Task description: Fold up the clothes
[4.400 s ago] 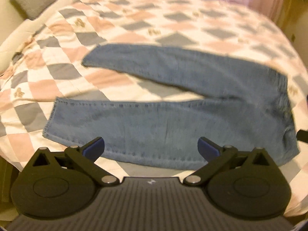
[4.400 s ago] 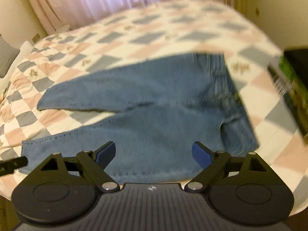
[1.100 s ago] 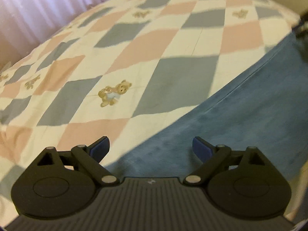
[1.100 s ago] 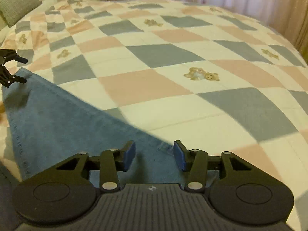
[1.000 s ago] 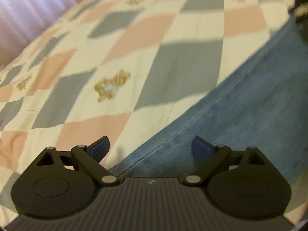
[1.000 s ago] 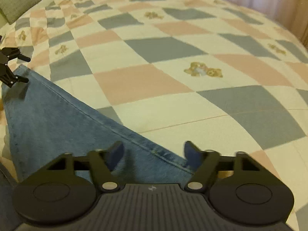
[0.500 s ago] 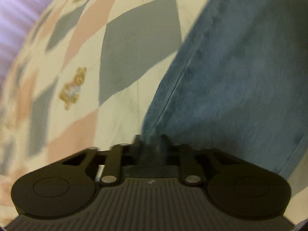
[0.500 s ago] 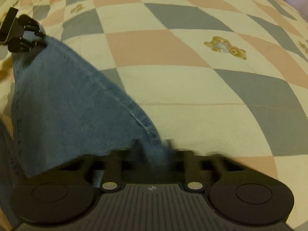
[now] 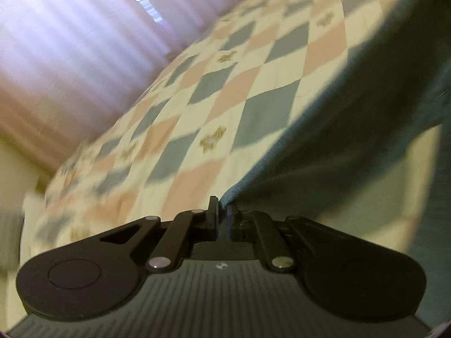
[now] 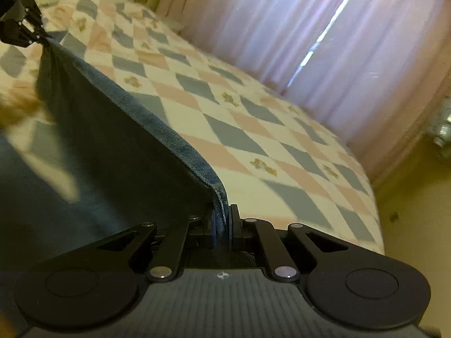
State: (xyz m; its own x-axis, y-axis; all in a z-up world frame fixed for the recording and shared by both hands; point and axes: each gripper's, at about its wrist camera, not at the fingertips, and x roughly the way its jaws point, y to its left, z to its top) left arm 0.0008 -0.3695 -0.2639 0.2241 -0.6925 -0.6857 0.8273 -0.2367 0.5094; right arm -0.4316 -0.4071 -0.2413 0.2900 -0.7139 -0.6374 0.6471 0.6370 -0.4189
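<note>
From the right wrist view, far left and high up, the left gripper (image 10: 42, 35) is pinched tight on one corner of the jeans (image 10: 107, 152), its jaws closed with denim bunched between them. From that corner the hem edge runs taut, down and to the right, straight into the right gripper (image 10: 221, 225), whose two fingers are pressed together with the stitched blue edge caught between them. The cloth hangs below that stretched edge as a dark sheet, lifted clear of the checked quilt (image 10: 253, 129) beyond it; the lower part trails off the left of the frame, blurred. Past the bed, pink curtains (image 10: 296, 28) fill the right side, light showing through a gap.

In the left wrist view, the curtains (image 9: 70, 42) sit left, the quilt (image 9: 197, 118) runs through the middle, and the left gripper (image 9: 222, 217) is clamped shut on the jeans (image 9: 352, 140), which sweep up and away to the right.
</note>
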